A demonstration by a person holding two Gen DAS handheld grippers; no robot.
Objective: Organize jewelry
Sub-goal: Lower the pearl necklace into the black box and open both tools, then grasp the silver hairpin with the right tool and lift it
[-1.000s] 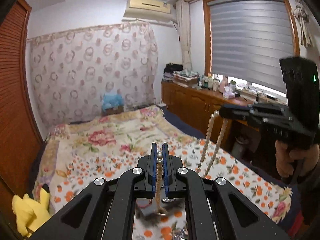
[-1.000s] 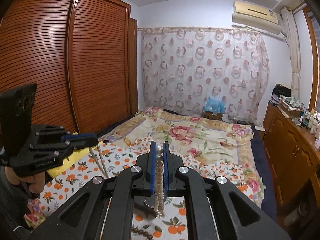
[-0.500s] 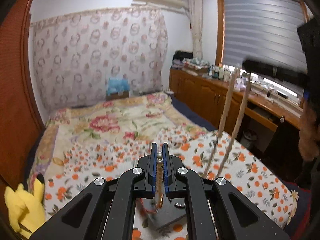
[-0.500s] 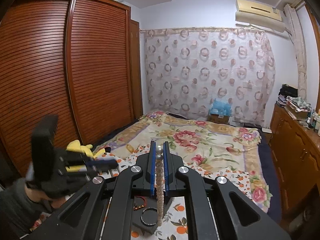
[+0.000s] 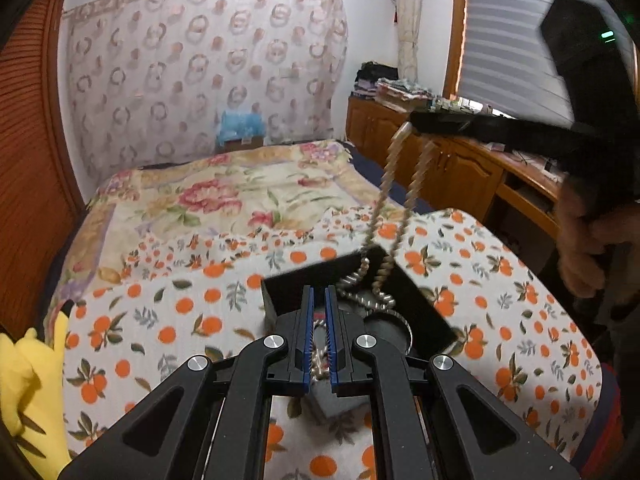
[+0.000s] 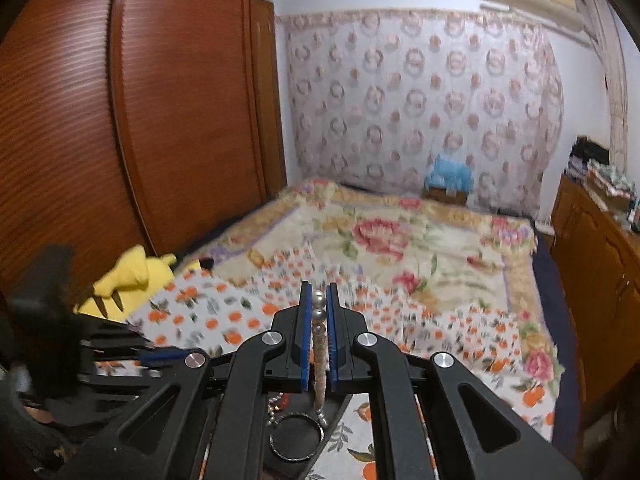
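Observation:
A pearl necklace (image 5: 394, 184) hangs in two strands from my right gripper (image 5: 416, 124), and its lower end coils into a black jewelry box (image 5: 416, 300) on the orange-print cloth. In the right wrist view my right gripper (image 6: 319, 300) is shut on the pearl necklace (image 6: 319, 340), above the box with a silver bangle (image 6: 297, 436) and red beads. My left gripper (image 5: 319, 300) sits low over the box, jaws slightly apart; pearls show between them lower down, with no clear grip. It shows blurred at the left of the right wrist view (image 6: 160, 356).
The box lies on a bed with an orange-print cloth (image 5: 180, 312) over a floral quilt (image 5: 224, 192). A yellow plush toy (image 5: 24, 380) lies at the left edge. A wooden wardrobe (image 6: 120, 120) stands left and a wooden dresser (image 5: 460, 172) right.
Both grippers have dropped toward the box. The necklace's lower end now coils inside it. My left gripper's jaws have parted and the pearl no longer sits at their tips.

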